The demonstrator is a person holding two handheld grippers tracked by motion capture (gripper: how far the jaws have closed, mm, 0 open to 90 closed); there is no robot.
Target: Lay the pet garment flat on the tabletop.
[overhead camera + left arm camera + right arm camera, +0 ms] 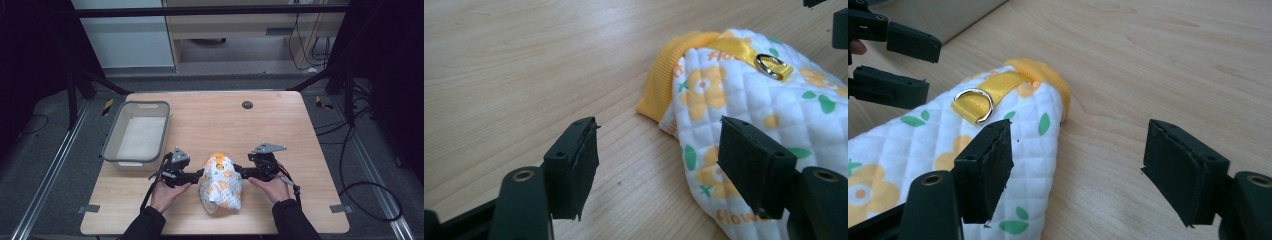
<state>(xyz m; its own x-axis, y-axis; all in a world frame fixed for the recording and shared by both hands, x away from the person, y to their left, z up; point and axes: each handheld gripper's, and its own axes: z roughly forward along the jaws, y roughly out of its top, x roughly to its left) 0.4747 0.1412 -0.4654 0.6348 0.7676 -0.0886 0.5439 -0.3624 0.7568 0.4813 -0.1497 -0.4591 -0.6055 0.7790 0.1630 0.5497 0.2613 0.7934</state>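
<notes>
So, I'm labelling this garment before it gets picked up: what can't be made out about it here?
- High view: the white quilted yellow-flowered garment is too small; its type is unclear.
- Left gripper view: a black jaw covers its near part, and the printed word is cut off.
- Right gripper view: the bottom and left edges crop it.
- Its underside rests on the wooden table.

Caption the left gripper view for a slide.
Left gripper open beside a quilted flower-print garment on the wooden table.

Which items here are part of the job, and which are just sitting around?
In the job:
- quilted flower-print garment with yellow cuff and metal ring
- left gripper, open beside it
- right gripper, open on its other side

Lying about:
- grey bin, far left on the table
</notes>
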